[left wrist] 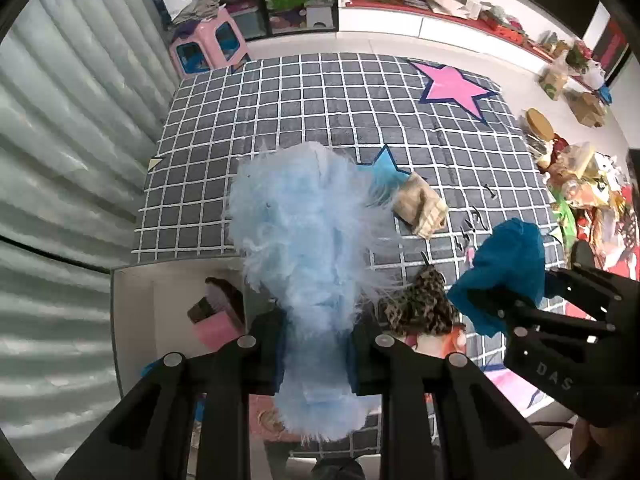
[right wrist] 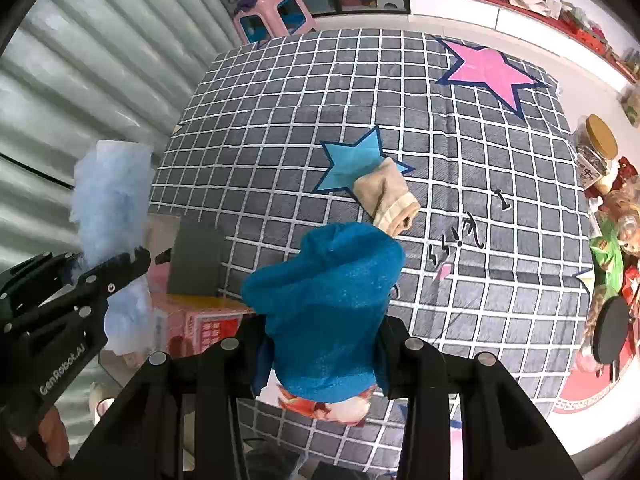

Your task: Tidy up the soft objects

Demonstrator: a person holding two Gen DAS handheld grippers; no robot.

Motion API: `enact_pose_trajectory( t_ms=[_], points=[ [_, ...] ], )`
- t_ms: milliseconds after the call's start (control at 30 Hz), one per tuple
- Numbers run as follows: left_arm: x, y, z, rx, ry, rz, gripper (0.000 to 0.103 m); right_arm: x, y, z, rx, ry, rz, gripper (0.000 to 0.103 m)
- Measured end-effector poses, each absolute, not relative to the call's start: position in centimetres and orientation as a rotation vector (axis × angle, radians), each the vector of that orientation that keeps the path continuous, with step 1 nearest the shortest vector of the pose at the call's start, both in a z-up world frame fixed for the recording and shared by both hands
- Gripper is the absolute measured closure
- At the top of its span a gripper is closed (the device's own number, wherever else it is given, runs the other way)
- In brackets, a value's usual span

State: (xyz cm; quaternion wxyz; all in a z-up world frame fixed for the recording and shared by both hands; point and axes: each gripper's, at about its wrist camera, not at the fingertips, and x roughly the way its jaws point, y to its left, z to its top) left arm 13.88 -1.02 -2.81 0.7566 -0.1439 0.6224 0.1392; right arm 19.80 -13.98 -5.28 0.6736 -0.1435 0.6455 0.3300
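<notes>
My left gripper [left wrist: 316, 356] is shut on a fluffy light-blue sock [left wrist: 304, 232], held up above the grid-patterned blanket [left wrist: 280, 112]. To its right, my right gripper [right wrist: 324, 356] is shut on a dark teal sock [right wrist: 324, 296] that hangs bunched between the fingers. In the right wrist view the left gripper [right wrist: 120, 268] with the light-blue sock [right wrist: 112, 196] shows at the left edge; in the left wrist view the right gripper [left wrist: 504, 308] with the teal sock [left wrist: 508, 272] shows at the right. A rolled beige sock [right wrist: 388, 196] lies on the blanket by the blue star. A leopard-print soft item [left wrist: 420, 308] lies below.
A pink box [right wrist: 200, 320] with a dark item [right wrist: 196, 260] on it stands at the blanket's left edge. A pink stool [left wrist: 208, 44] stands beyond the blanket. Jars and colourful clutter [left wrist: 588, 184] crowd the right side. A corrugated wall [left wrist: 60, 160] runs along the left.
</notes>
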Motion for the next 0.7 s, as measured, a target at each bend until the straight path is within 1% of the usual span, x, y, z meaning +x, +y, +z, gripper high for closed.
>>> enact_pose_trajectory(
  t_ms=[300, 700],
  points=[
    [9.9, -1.2, -1.0, -0.304, 1.32, 0.266, 0.078, 16.2, -14.1, -3.4, -0.327, 1.427, 0.738, 0.062],
    [5.6, -1.5, -0.4, -0.301, 1.311, 0.216, 0.078, 12.3, -15.1, -2.5, -0.325, 1.426, 0.708, 0.062]
  ],
)
